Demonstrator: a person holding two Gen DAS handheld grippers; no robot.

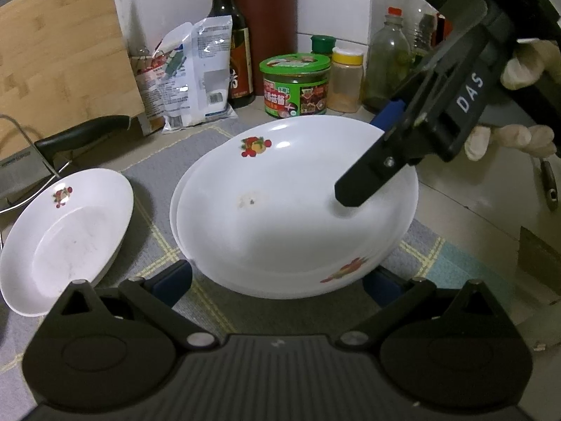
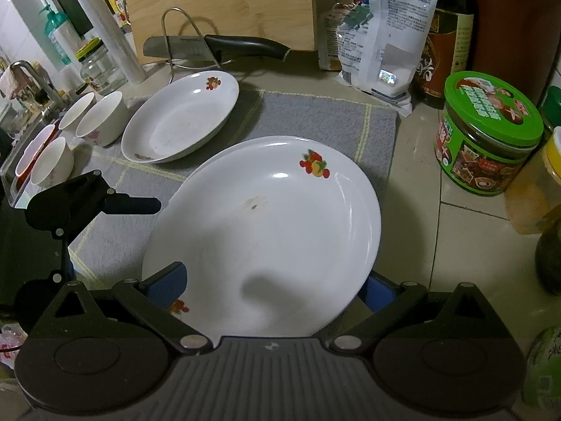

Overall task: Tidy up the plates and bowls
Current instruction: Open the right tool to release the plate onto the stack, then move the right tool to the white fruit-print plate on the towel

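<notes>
Both fisheye views were dim and greenish, lit from overhead. A small bright glare spot sat on the top white plate (image 1: 280, 210), near its fruit print. Soft grey shadows fell across the plate's near half and beneath the right gripper (image 1: 354, 189) where it reached over the rim. Straight lines bowed strongly toward the frame edges, and the corners went black. The plate's near rim and the gripper bodies looked slightly blurred.
</notes>
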